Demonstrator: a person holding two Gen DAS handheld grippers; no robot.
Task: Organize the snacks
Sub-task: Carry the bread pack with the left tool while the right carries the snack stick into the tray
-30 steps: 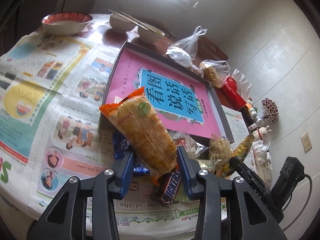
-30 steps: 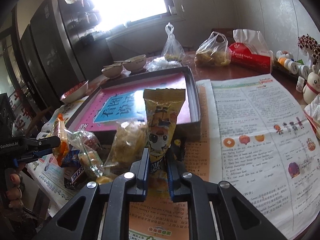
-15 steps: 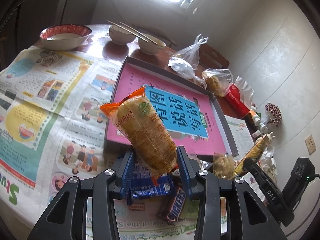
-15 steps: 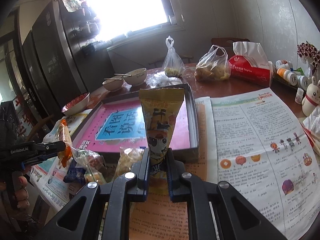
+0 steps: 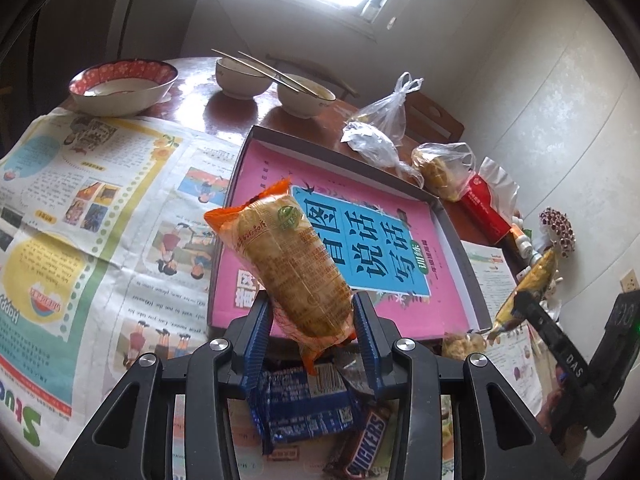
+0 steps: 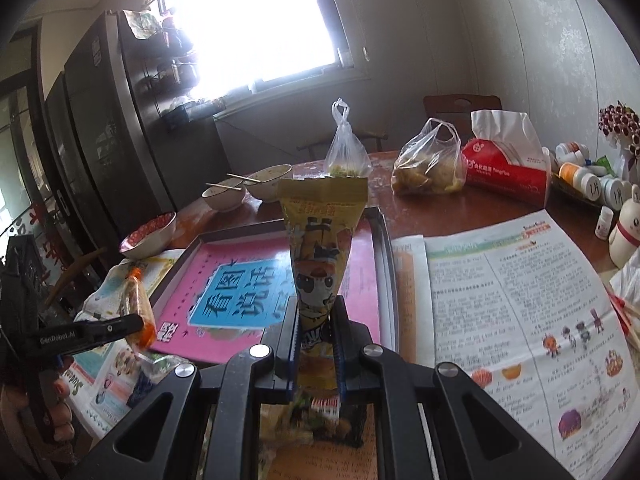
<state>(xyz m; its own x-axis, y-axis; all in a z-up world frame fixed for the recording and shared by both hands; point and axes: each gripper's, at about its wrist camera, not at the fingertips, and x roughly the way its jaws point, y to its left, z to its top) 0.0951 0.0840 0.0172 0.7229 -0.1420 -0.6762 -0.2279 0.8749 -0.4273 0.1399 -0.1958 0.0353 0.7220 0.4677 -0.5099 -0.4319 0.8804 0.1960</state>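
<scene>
My left gripper [image 5: 312,326] is shut on an orange-ended packet of biscuits [image 5: 288,260], held tilted above the near edge of the shallow box [image 5: 452,248] with the pink book [image 5: 276,184] lying in it. My right gripper [image 6: 316,344] is shut on a yellow cone-shaped snack packet [image 6: 320,248], upright over the box's near right corner [image 6: 386,264]. That yellow packet [image 5: 528,292] and the right gripper show at the right of the left wrist view. A blue wafer packet [image 5: 304,404], a Snickers bar [image 5: 366,448] and a small clear bag [image 5: 460,346] lie on the newspaper below.
Newspaper sheets [image 5: 80,208] [image 6: 520,300] cover the table on both sides of the box. Three bowls [image 5: 124,86], two with chopsticks [image 5: 264,68], stand at the back. Tied plastic bags [image 6: 428,164], a red tissue pack [image 6: 508,164], small bottles [image 6: 580,178] and a rabbit figure [image 6: 626,232] crowd the far right.
Both grippers have risen with their packets and moved toward the box. The snack pile has slid lower in the left wrist view and mostly out of sight in the right wrist view.
</scene>
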